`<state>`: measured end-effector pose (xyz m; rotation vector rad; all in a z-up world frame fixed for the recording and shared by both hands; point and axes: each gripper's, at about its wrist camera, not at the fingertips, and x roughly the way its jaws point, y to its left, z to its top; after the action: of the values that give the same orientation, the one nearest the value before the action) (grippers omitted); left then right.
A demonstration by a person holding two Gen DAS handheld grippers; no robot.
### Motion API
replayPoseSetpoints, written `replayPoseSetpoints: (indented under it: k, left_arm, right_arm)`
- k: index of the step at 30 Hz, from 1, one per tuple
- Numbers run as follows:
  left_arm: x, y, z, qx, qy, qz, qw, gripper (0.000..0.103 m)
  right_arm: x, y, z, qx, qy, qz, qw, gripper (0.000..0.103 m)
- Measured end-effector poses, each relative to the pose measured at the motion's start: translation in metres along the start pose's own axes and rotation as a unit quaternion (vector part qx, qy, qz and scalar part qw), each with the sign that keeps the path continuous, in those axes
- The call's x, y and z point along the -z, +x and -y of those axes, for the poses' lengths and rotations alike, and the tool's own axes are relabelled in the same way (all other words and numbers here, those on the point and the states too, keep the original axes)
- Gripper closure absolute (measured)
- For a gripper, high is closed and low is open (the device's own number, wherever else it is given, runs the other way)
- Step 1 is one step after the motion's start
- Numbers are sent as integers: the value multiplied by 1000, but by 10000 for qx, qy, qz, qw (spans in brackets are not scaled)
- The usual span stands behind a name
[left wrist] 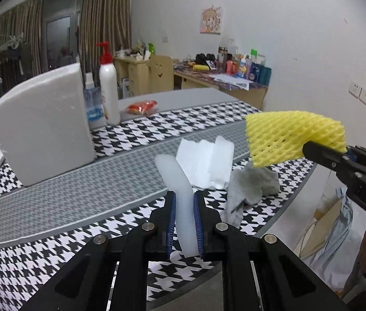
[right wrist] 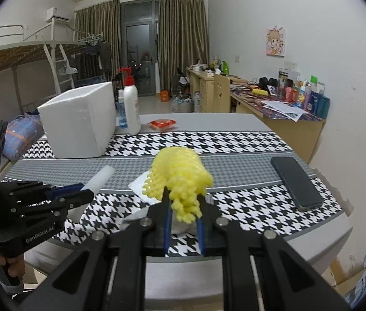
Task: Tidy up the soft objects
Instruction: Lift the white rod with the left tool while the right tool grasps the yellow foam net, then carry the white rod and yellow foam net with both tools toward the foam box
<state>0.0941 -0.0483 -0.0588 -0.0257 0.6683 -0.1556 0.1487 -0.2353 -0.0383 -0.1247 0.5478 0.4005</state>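
Observation:
My left gripper is shut on a white foam strip that sticks up and forward between its blue pads, lifted off the houndstooth table. From the right wrist view, this gripper and its strip hang at the left. My right gripper is shut on a yellow foam net, held above the table. In the left wrist view the net hangs at the right. A white folded sheet and a grey cloth lie on the table below.
A white foam box stands at the back left, with a lotion pump bottle and a small blue bottle beside it. A red packet lies behind. A dark phone lies at the right, near the table edge.

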Motion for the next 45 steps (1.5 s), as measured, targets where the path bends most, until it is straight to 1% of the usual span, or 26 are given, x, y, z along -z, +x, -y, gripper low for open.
replayPoseSetpoints:
  k: [9,13,21,27,33,37,45]
  left_arm:
    - [-13,-22,-14,-219,-67,329,9992,88]
    - [-20,-30,-27,-326,-194,430,9984,88]
    - [-32,-47,-52,-582,-283,643,9958,88]
    - [-41,-61,-65,-657,-213,798,9944,88]
    - [-47,-68,-76,-773,-259,936,9923,88]
    - [-52,-72,-81,-798,-298,1003,9913,88]
    - [-66,-76,-84,-861,-219,1174,9891,88]
  right_arm:
    - [-15,2,-17,-249,-156,178,9994,84]
    - [-24,6,-24,-364,-225,223,9988,84]
    - [-39,13,-38,-529,-274,314,9977,84]
    - [-51,15,-53,-640,-253,439,9967,84]
    - [-65,21,-66,-731,-324,510,9955,84]
    - [-72,24,-70,-794,-352,550,9947,84]
    - [-82,31,-74,-871,-376,637,9934,84]
